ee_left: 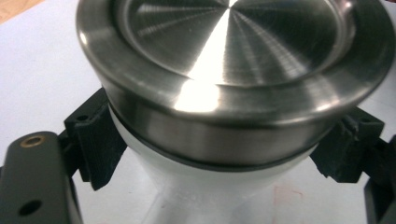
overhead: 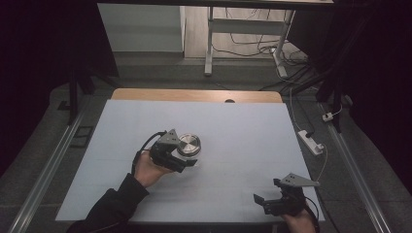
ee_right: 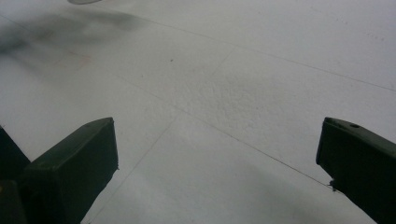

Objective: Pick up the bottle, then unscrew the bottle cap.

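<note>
Round container [overhead: 188, 144] with brushed steel lid, concentric turning marks, rolled rim; white body [ee_left: 205, 186] narrowing below. Clamped by left gripper [overhead: 187, 158], black jaws pressing both sides beneath the lid, left of centre on the table [overhead: 252, 126]. Matte white, faintly pebbled tabletop with thin scored lines; bare wood strip along far edge. Right gripper [overhead: 262, 201] near front right corner, jaws spread wide with nothing between. Broad free surface between the two grippers and toward the far edge.
</note>
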`<state>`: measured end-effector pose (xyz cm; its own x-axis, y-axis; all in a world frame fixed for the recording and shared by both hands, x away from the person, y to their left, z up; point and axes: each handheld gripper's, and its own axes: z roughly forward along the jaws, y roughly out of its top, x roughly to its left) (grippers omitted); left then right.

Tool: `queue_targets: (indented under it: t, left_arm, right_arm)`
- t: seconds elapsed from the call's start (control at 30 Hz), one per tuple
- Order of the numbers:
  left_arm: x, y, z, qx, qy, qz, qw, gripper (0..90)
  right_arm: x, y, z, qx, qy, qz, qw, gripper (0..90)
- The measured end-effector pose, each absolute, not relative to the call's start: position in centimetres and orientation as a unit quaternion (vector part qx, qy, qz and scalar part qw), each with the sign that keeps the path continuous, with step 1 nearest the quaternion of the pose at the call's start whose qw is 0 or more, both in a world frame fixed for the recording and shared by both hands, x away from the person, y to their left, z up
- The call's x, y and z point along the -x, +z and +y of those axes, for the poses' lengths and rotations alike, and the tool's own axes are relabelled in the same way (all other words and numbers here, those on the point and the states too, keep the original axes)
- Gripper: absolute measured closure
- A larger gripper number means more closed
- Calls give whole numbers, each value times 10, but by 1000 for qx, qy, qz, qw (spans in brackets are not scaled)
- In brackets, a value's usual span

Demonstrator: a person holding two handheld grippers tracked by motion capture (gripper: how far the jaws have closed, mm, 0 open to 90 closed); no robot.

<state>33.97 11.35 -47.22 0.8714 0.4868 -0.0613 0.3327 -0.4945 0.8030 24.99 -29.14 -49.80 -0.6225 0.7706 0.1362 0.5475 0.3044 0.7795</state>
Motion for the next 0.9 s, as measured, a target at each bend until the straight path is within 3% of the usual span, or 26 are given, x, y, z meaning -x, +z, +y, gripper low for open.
queue_targets:
  t: [0.9]
  left_arm:
    - [-308, -466, 112, -857, 80, 228, 455, 155]
  right_arm:
    - [-251, -498, -292, -413, 422, 797, 127, 0]
